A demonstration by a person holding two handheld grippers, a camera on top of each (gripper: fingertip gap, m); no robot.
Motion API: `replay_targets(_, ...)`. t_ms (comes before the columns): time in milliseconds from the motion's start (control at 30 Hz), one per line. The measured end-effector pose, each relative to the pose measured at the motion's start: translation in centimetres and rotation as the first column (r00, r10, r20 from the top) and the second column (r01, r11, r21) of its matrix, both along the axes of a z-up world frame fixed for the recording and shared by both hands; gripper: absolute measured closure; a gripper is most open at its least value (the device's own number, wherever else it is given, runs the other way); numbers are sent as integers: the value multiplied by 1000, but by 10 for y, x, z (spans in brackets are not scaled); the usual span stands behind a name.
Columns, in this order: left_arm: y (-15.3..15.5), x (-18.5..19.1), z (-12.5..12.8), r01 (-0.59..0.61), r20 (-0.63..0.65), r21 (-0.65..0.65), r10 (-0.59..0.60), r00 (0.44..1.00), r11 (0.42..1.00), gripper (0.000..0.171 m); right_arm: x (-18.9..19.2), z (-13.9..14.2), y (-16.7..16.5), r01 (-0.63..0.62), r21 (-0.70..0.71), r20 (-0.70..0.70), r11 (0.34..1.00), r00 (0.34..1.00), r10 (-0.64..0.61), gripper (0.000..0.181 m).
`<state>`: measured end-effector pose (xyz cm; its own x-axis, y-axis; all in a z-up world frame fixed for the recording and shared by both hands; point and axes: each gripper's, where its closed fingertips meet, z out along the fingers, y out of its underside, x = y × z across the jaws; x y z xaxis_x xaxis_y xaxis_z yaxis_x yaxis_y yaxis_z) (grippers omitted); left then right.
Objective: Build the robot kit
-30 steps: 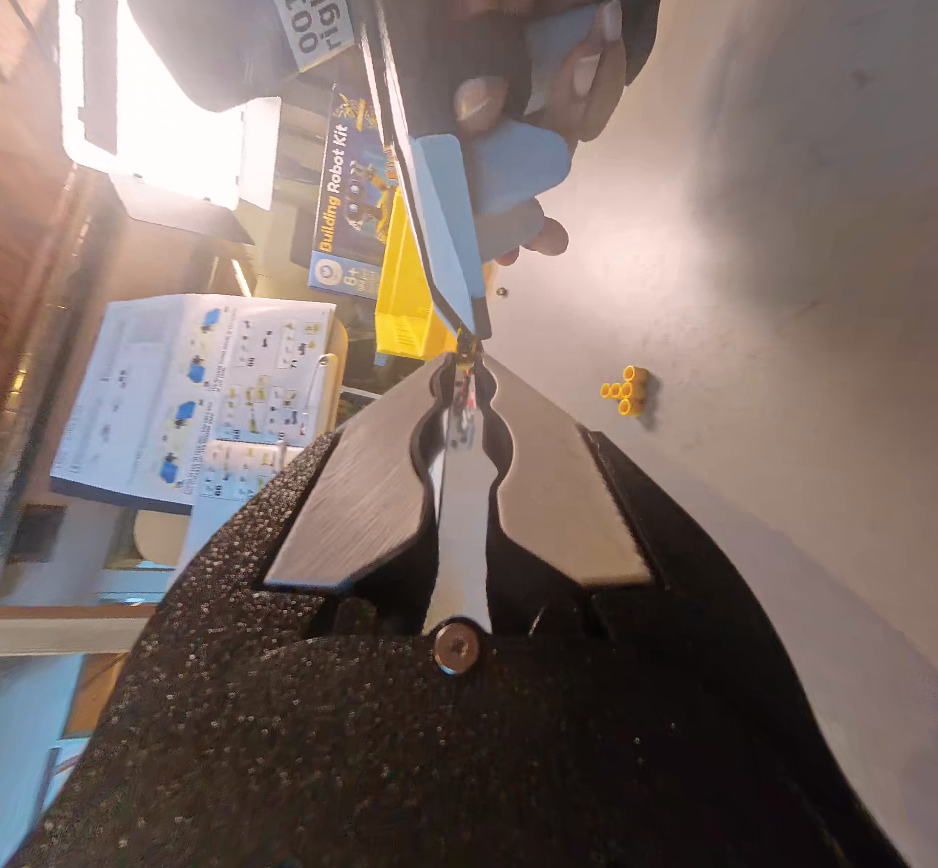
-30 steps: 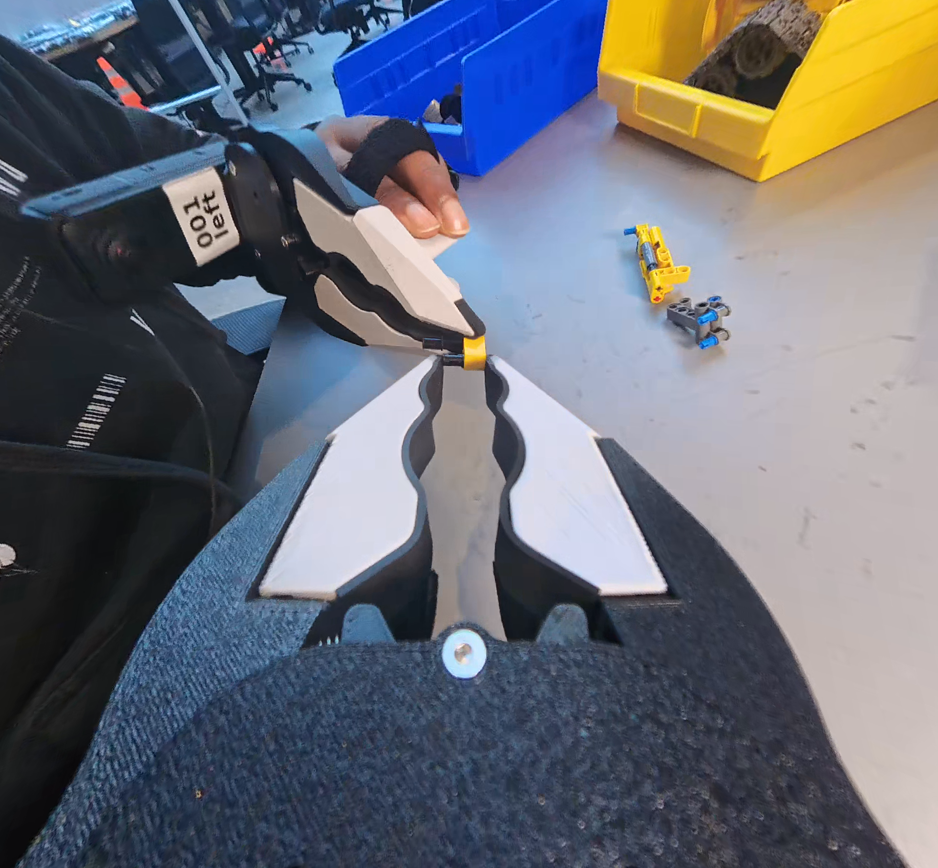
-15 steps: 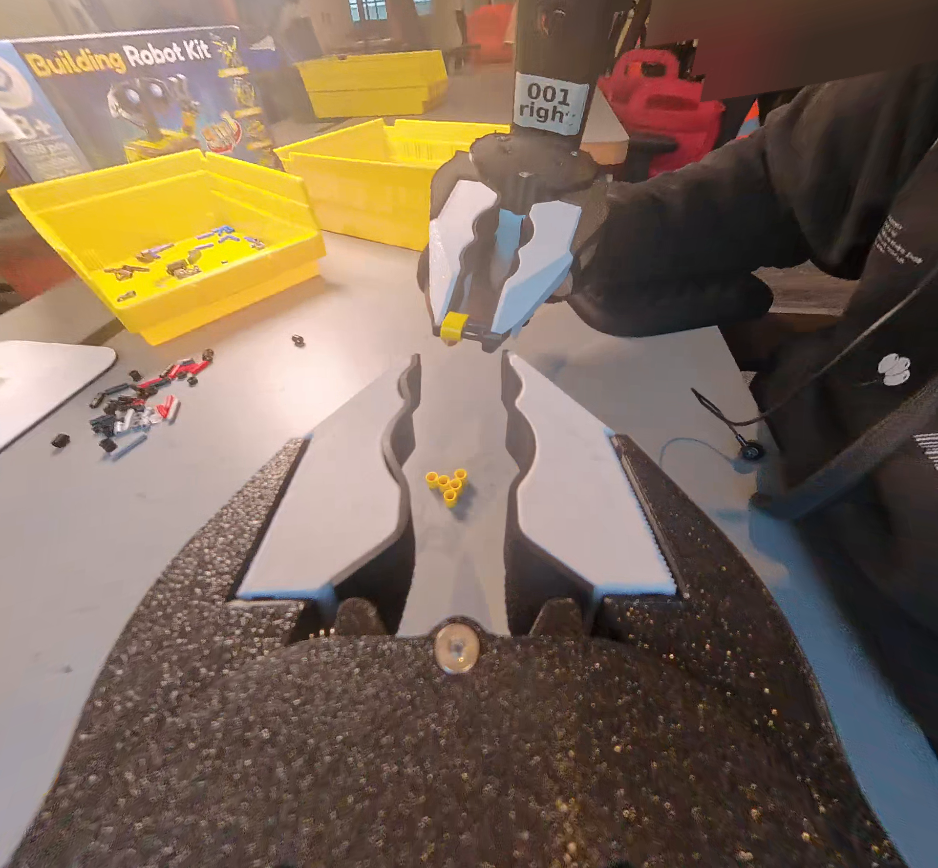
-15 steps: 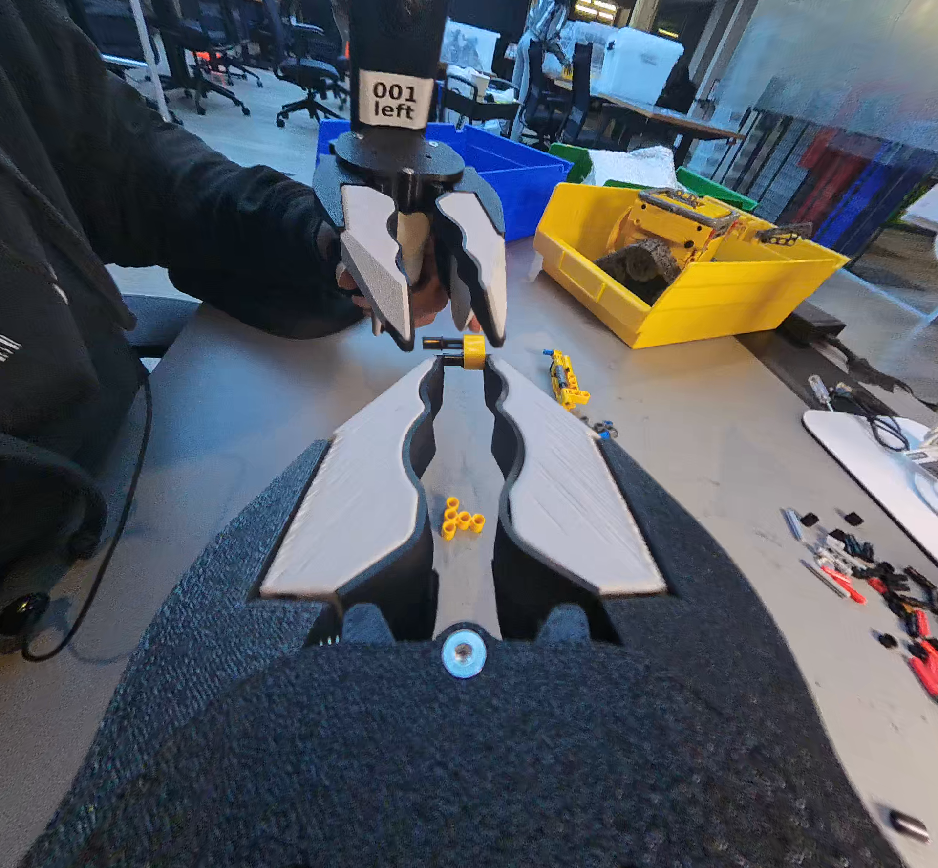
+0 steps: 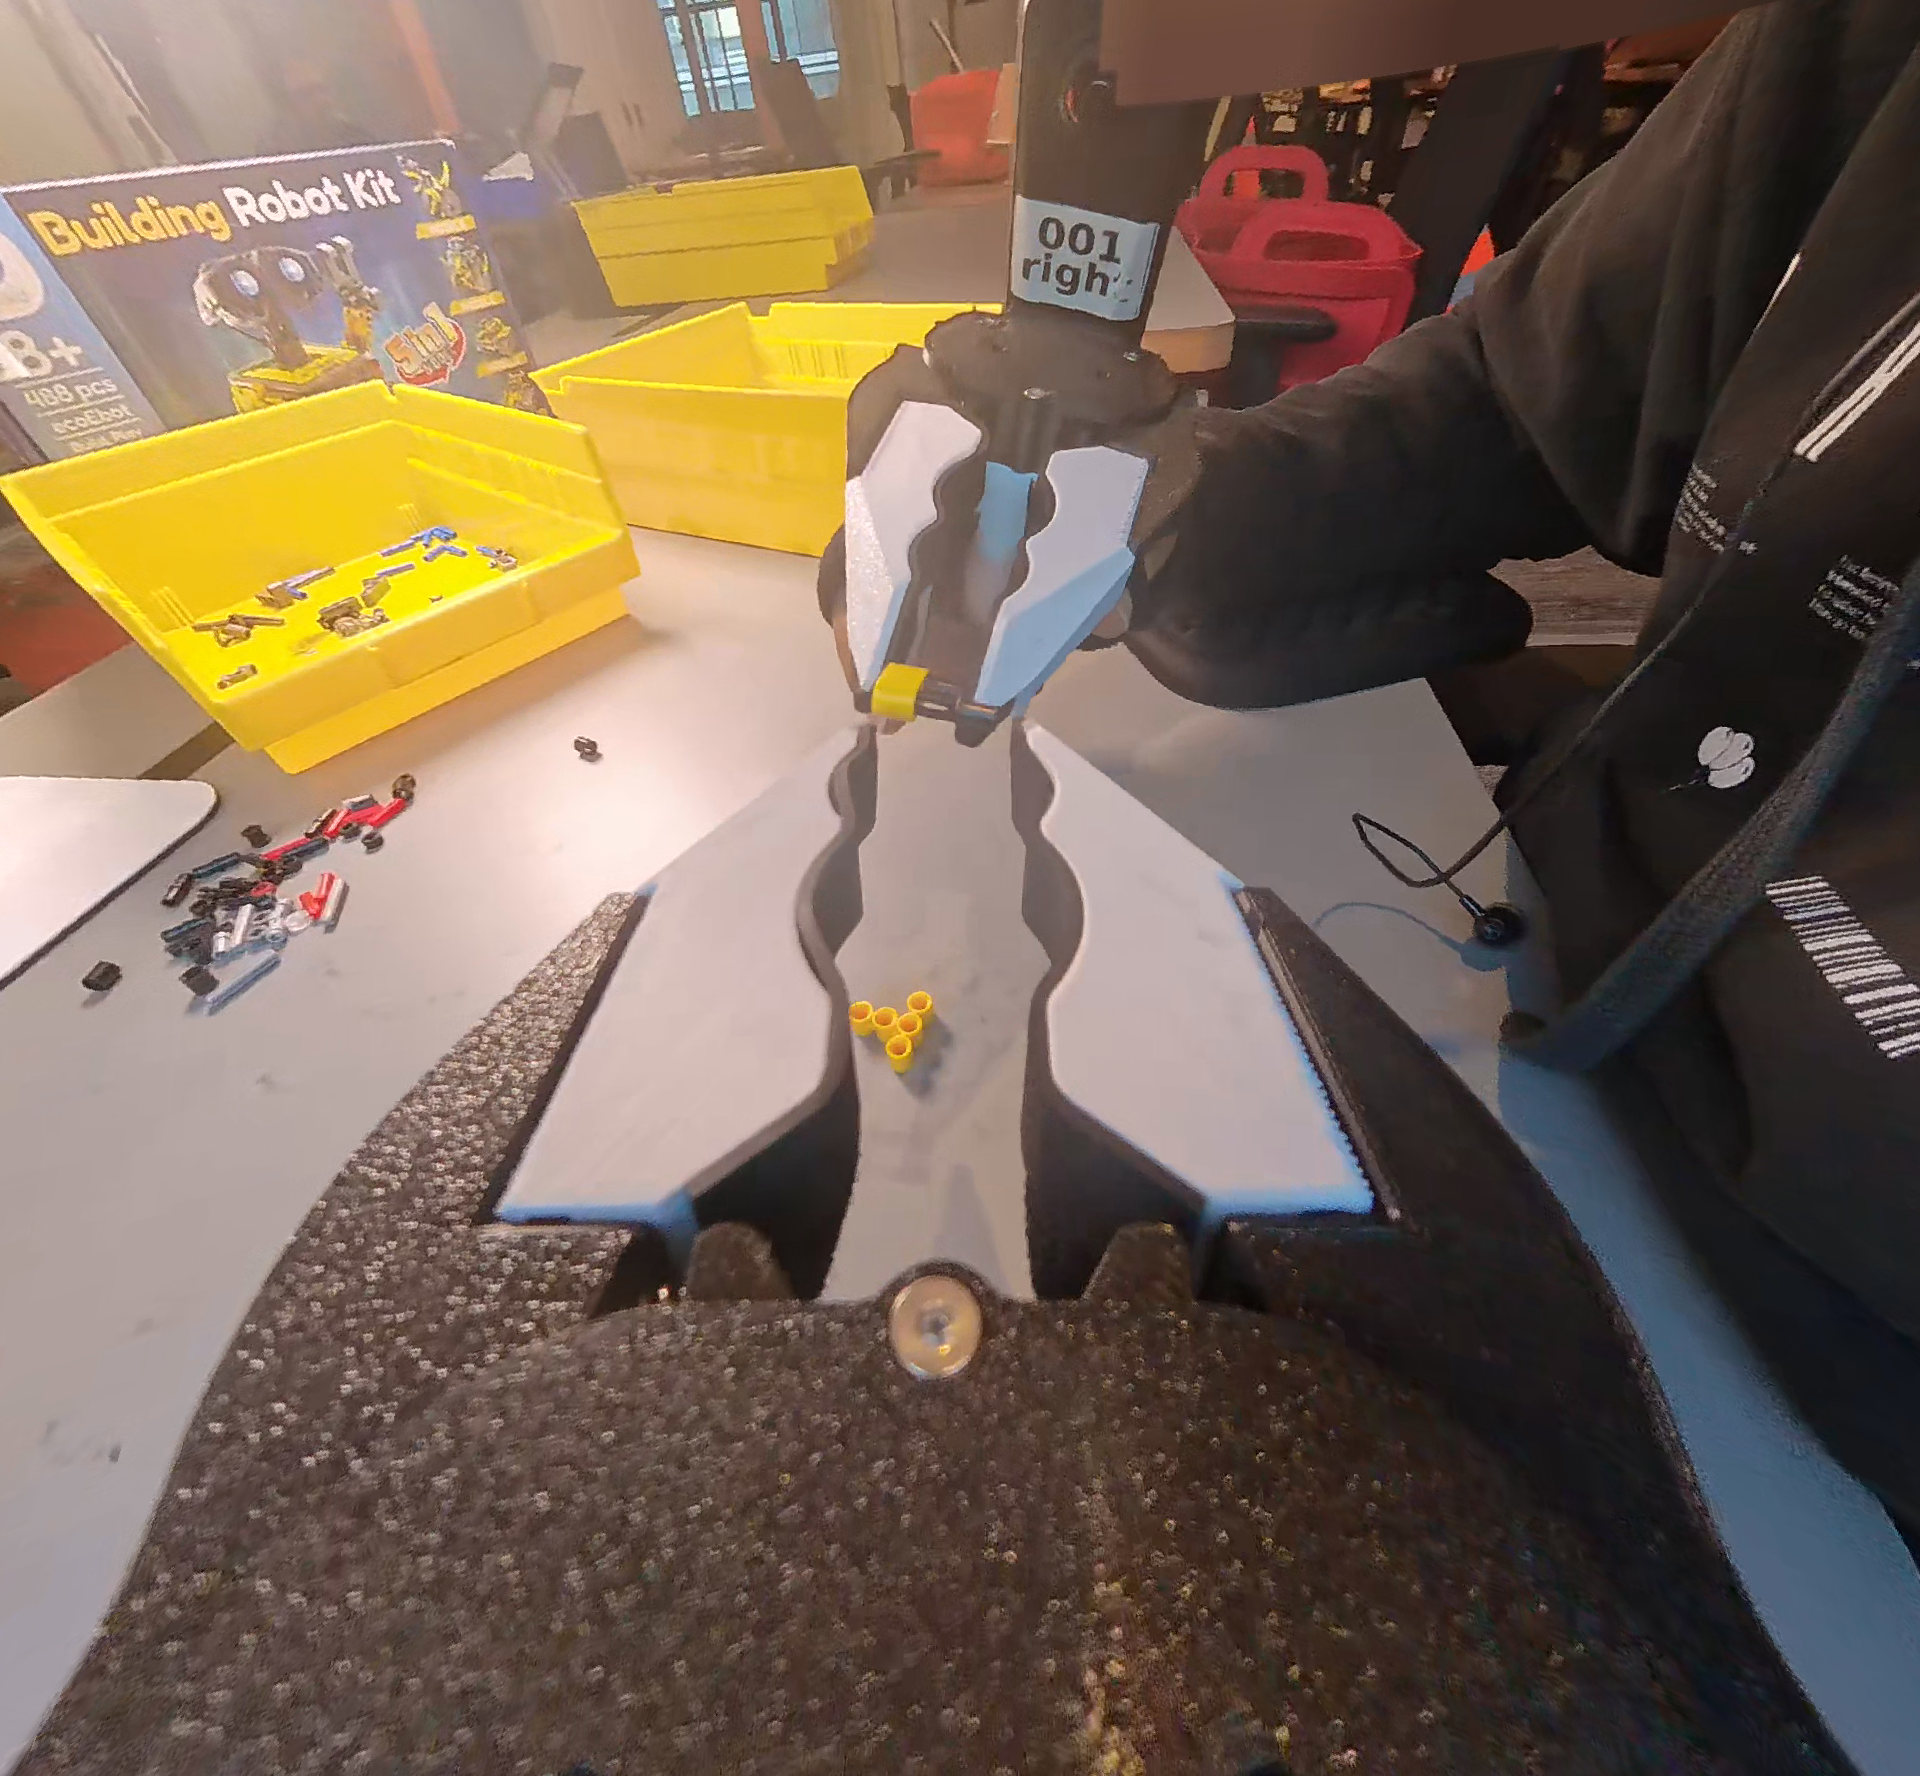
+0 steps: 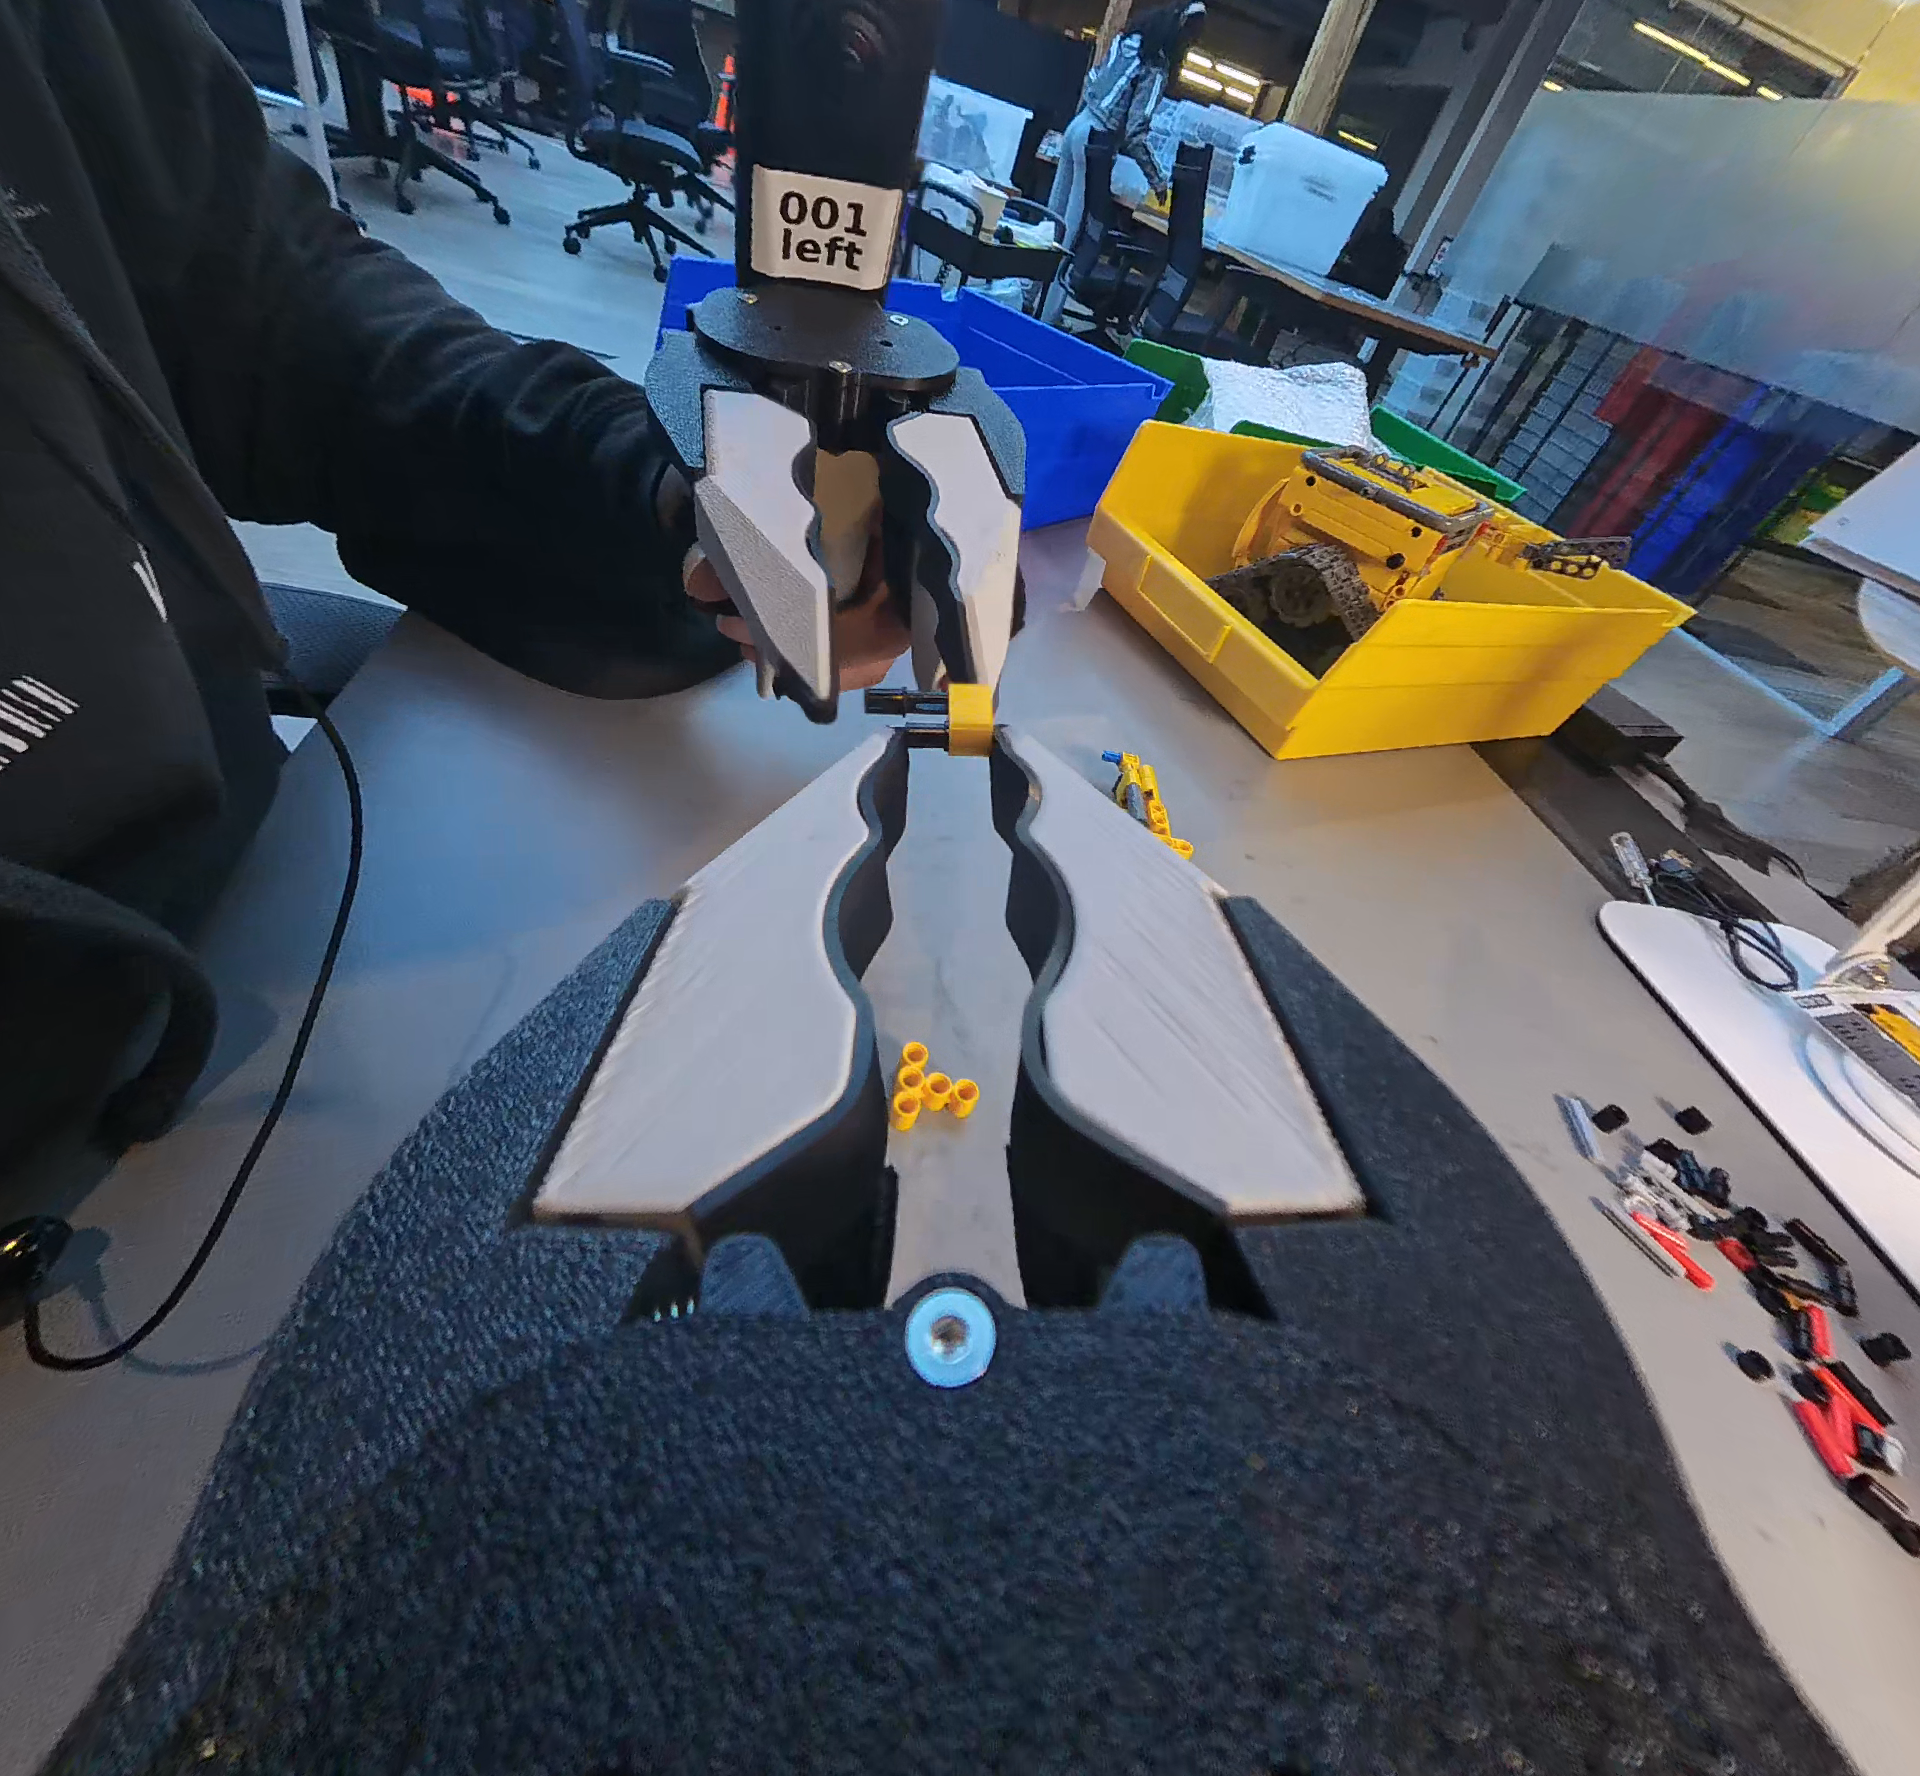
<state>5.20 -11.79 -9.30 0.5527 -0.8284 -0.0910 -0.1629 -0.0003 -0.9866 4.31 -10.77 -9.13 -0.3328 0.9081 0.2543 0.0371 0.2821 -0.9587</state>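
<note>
My right gripper (image 6: pixel 948 737) is shut on a small yellow bush with a black pin (image 6: pixel 966 720), held endwise between its fingertips above the grey table (image 6: pixel 1351 895). It also shows in the left wrist view (image 5: pixel 930 696), pointing down, with the same piece (image 5: pixel 899 690) at its tips. My left gripper (image 5: pixel 943 739) is open and empty, its tips just in front of that piece. In the right wrist view it (image 6: pixel 899 692) faces mine, jaws apart on either side of the pin. A cluster of yellow bushes (image 5: pixel 894 1025) lies on the table below both grippers (image 6: pixel 930 1087).
A yellow bin with small parts (image 5: pixel 312 583) and a kit box (image 5: pixel 260 272) stand far left. Loose black and red parts (image 5: pixel 249 905) lie beside a white pad (image 5: pixel 83 843). A yellow bin with a tracked model (image 6: pixel 1351 583), a blue bin (image 6: pixel 1039 396) and a small yellow assembly (image 6: pixel 1143 796) also show. Both grippers' tips are close together, under 4 cm apart.
One second ago my left gripper was shut on the pin and bush. It has let go and opened, both grippers have swung upright, and the right gripper now holds the piece.
</note>
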Motion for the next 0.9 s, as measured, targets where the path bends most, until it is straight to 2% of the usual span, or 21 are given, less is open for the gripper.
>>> replay_targets(233,-1,1,-1,-5,-39,28,7,999,1000,149,1,-5,-6,-25,20,18,999,1000,24,166)
replay_targets(633,-10,7,-4,16,-162,134,6,987,991,150,7,-6,-15,-31,156,8,987,1000,30,167)
replay_targets(900,-13,8,-5,27,-199,173,8,980,985,158,10,-8,-22,-30,232,-14,972,999,34,167)
